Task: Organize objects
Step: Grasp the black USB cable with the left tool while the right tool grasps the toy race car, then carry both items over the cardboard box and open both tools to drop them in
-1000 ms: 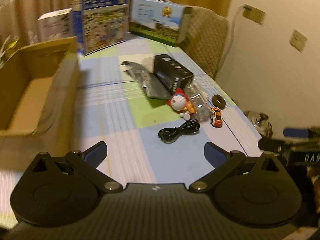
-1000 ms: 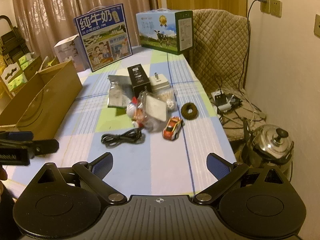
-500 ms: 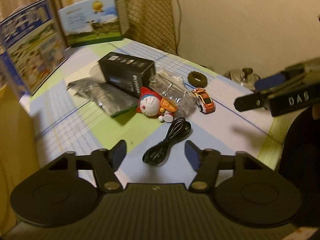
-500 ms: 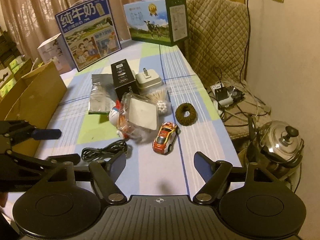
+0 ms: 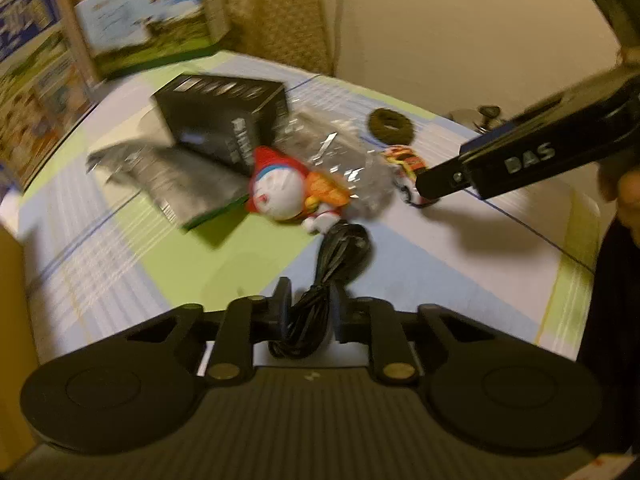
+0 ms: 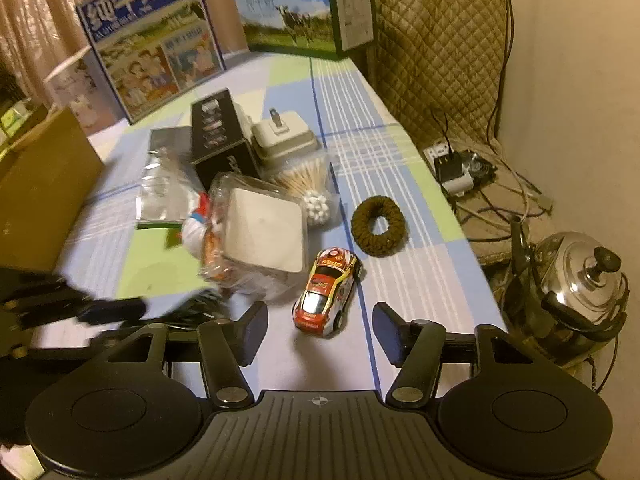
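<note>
Left tongs [image 5: 307, 306]: closed narrowly on the coiled black cable [image 5: 328, 276], long axis running away from them. Right tongs [image 6: 320, 330]: spread wide, empty, toy car [image 6: 327, 292] just ahead, nose toward them.

The big blue milk carton [image 6: 154, 40] at the back of the surface carried large white characters reading 纯牛奶 across its top; the smaller print beneath was too blurred to read. The toy car [image 6: 328, 292] bore orange lettering on its windscreen band, too small to make out. In the left wrist view, the right gripper's [image 5: 428, 184] black arm showed pale letters that looked like "DAS".
</note>
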Demonstrator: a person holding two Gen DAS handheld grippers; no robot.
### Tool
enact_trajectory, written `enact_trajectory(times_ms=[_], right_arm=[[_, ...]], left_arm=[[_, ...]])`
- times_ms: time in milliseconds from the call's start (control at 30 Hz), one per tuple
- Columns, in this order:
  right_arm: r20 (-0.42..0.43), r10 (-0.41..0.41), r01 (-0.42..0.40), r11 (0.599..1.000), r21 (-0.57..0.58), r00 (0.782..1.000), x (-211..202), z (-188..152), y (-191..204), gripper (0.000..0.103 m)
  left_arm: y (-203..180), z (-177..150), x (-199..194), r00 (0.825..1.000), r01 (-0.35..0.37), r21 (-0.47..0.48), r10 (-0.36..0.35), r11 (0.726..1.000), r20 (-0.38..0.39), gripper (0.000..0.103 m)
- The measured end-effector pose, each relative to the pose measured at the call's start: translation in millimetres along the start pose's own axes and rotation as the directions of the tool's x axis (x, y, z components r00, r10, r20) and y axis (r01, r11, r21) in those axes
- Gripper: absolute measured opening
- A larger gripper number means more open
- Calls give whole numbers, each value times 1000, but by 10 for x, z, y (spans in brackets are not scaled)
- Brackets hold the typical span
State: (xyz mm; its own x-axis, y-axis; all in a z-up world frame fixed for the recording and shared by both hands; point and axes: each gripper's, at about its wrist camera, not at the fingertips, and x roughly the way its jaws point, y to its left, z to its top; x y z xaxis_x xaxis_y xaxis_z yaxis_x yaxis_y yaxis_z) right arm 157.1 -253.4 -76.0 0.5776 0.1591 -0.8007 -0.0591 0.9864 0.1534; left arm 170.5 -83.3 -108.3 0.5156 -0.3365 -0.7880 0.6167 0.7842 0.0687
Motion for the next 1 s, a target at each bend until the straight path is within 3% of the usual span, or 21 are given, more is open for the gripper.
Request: enact_trajectory(times_ms=[167, 233, 400, 567, 600, 700, 1000], right_arm=[[3, -31, 31, 999, -11, 1000, 253, 28, 13, 43], [18, -48, 48, 999, -18, 999, 269, 34, 38, 31], [-14, -41, 40, 999, -10, 999, 155, -97, 190, 29], [-77, 89, -96, 991, -96, 993, -37, -424, 517, 29], [-79, 92, -101, 988, -114, 993, -52, -464, 573, 29], [-64, 80, -88, 987, -131, 995, -55, -518, 646, 30], [-21, 34, -37, 988, -153, 999, -3, -517, 689, 33]], left_arm=[[203, -177, -165, 999, -39, -200, 37, 979, -11, 7], [203, -258, -246, 998, -56, -233, 55, 971, -10, 7], [186, -453, -412, 996, -84, -285, 87, 955, -4, 7], [120, -570, -517, 993, -120, -274, 121, 954, -16, 9], [110, -588, -533, 992, -126, -271, 126, 954, -17, 10], [112, -618, -545, 991, -131, -272, 133, 953, -12, 27], [121, -540, -351, 995, -104, -225, 102, 969, -20, 28]])
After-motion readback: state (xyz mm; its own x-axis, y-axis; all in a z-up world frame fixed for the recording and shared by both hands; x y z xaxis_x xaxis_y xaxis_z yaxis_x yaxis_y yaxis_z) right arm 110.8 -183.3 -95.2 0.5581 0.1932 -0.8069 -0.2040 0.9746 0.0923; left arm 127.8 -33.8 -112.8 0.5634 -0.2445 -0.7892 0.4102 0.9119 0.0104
